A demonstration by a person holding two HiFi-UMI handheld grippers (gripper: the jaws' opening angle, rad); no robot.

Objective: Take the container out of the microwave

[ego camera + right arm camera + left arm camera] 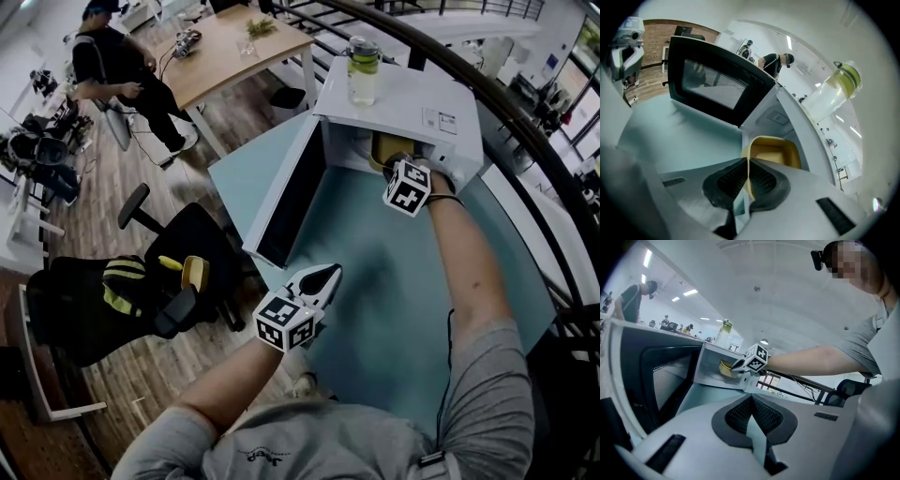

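The white microwave (412, 103) stands on the teal table (375, 281) with its door (286, 192) swung open to the left. A yellow container (386, 148) sits at the mouth of the cavity. My right gripper (398, 173) reaches into the opening and is shut on the container's near rim (749, 180); the yellow wall runs between the pads, and the tub (776, 154) is tilted up from the cavity floor. My left gripper (328, 275) hovers over the table in front of the door, shut with nothing in it (751, 418). From there the right gripper (733, 366) shows at the container (724, 369).
A bottle of yellowish liquid (363, 70) stands on top of the microwave. Left of the table is an office chair (187, 281) carrying a black and yellow item. Farther back are a wooden table (225, 47) and a seated person (117, 66). A dark railing (525, 122) curves along the right.
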